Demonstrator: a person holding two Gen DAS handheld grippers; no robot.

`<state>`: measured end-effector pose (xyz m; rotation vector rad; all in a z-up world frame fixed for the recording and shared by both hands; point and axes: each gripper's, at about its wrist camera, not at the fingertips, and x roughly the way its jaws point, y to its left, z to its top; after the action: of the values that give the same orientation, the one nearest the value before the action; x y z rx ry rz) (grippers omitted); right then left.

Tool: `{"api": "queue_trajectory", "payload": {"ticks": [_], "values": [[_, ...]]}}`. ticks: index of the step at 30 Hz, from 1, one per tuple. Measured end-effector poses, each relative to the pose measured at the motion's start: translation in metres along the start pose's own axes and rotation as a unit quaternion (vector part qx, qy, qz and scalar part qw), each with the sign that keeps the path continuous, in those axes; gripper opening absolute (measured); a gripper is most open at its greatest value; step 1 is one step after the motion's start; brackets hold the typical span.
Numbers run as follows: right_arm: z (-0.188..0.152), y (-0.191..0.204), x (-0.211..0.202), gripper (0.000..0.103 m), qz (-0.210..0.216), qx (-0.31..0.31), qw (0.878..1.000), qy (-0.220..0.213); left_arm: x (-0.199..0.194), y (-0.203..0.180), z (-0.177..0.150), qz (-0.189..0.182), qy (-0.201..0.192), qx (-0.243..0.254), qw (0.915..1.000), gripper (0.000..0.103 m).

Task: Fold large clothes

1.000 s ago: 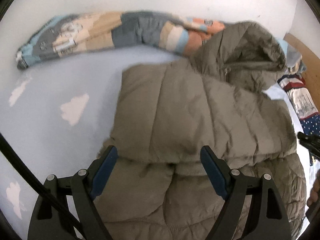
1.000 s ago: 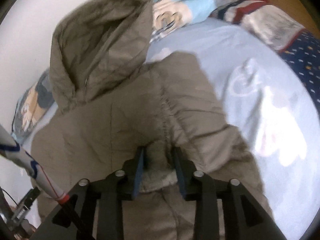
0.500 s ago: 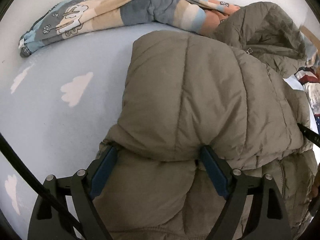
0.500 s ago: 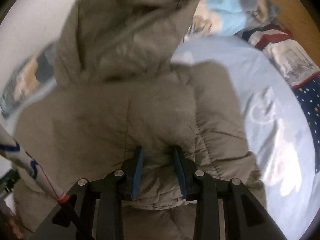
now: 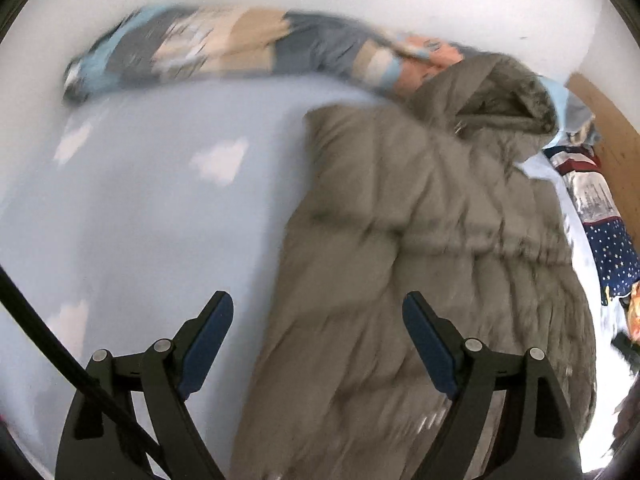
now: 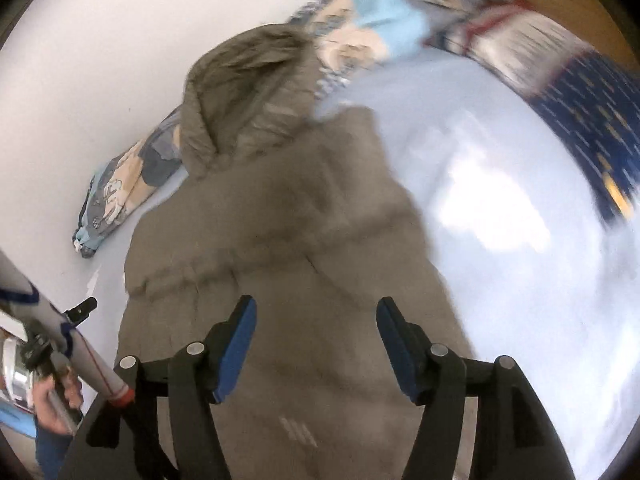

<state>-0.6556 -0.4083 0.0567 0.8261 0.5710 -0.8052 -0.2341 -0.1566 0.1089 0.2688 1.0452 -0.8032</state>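
Both claws stand wide and hold nothing: the left claw (image 5: 318,340) hangs over the near left edge of the olive-brown puffy hooded jacket (image 5: 432,240), and the right claw (image 6: 316,344), its jaws just opened, tilts down over its middle. Spread on the pale blue cloud-print bed sheet (image 5: 140,208), the jacket looks light, soft, springy and slippery; pinch a seam or hem.

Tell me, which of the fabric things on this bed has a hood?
The grey-brown puffer jacket, spread on the pale blue sheet. Its hood lies at the far end. The striped patchwork blanket by the wall is only bunched cloth, with no hood.
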Motion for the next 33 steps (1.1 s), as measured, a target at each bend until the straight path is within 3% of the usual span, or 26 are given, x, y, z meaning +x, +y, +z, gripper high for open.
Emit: {"api": "queue_trajectory", "payload": {"ticks": [4,7,9,13,17,19,20,21,22,23,24,26,29,33], "values": [[-0.052,-0.064,-0.027,0.068,-0.021,0.049,0.998,0.020,-0.020,0.031,-0.059,-0.009,0.029,-0.068,0.9972,0.086],[-0.069,-0.097,-0.033,0.068,-0.012,0.086,0.996,0.035,-0.034,0.057,-0.101,-0.015,0.050,-0.109,0.9927,0.086],[-0.073,-0.107,-0.036,0.069,0.002,0.099,0.994,0.038,-0.038,0.073,-0.125,-0.032,0.064,-0.139,0.9878,0.086],[-0.086,-0.114,-0.027,0.071,0.073,0.138,0.986,0.065,-0.037,0.096,-0.162,-0.077,0.091,-0.189,0.9746,0.086],[-0.096,-0.094,-0.015,0.071,0.080,0.113,0.985,0.104,-0.026,0.098,-0.179,-0.153,0.112,-0.216,0.9577,0.086],[-0.103,-0.085,-0.010,0.071,0.069,0.101,0.986,0.117,-0.021,0.090,-0.176,-0.162,0.113,-0.203,0.9589,0.086],[-0.106,-0.081,-0.009,0.072,0.060,0.093,0.987,0.119,-0.017,0.082,-0.174,-0.156,0.115,-0.185,0.9635,0.084],[-0.109,-0.076,-0.008,0.072,0.054,0.086,0.988,0.119,-0.015,0.074,-0.172,-0.150,0.114,-0.168,0.9677,0.080],[-0.112,-0.073,-0.009,0.069,0.050,0.081,0.989,0.114,-0.012,0.069,-0.169,-0.143,0.114,-0.155,0.9709,0.069],[-0.114,-0.072,-0.009,0.049,0.049,0.074,0.990,0.109,-0.008,0.058,-0.167,-0.115,0.114,-0.126,0.9788,0.065],[-0.115,-0.067,-0.011,0.038,0.042,0.058,0.992,0.101,-0.006,0.050,-0.165,-0.095,0.112,-0.103,0.9838,0.061],[-0.119,-0.065,-0.016,0.020,0.027,0.039,0.995,0.090,-0.006,0.035,-0.163,-0.079,0.101,-0.066,0.9895,0.037],[-0.122,-0.050,-0.024,0.015,-0.006,0.001,0.998,0.065,-0.019,0.015,-0.164,-0.048,0.070,-0.019,0.9962,0.027],[-0.127,-0.037,-0.046,0.012,-0.023,-0.029,0.999,0.032,-0.031,0.014,-0.172,-0.030,0.051,-0.003,0.9982,0.023]]}}
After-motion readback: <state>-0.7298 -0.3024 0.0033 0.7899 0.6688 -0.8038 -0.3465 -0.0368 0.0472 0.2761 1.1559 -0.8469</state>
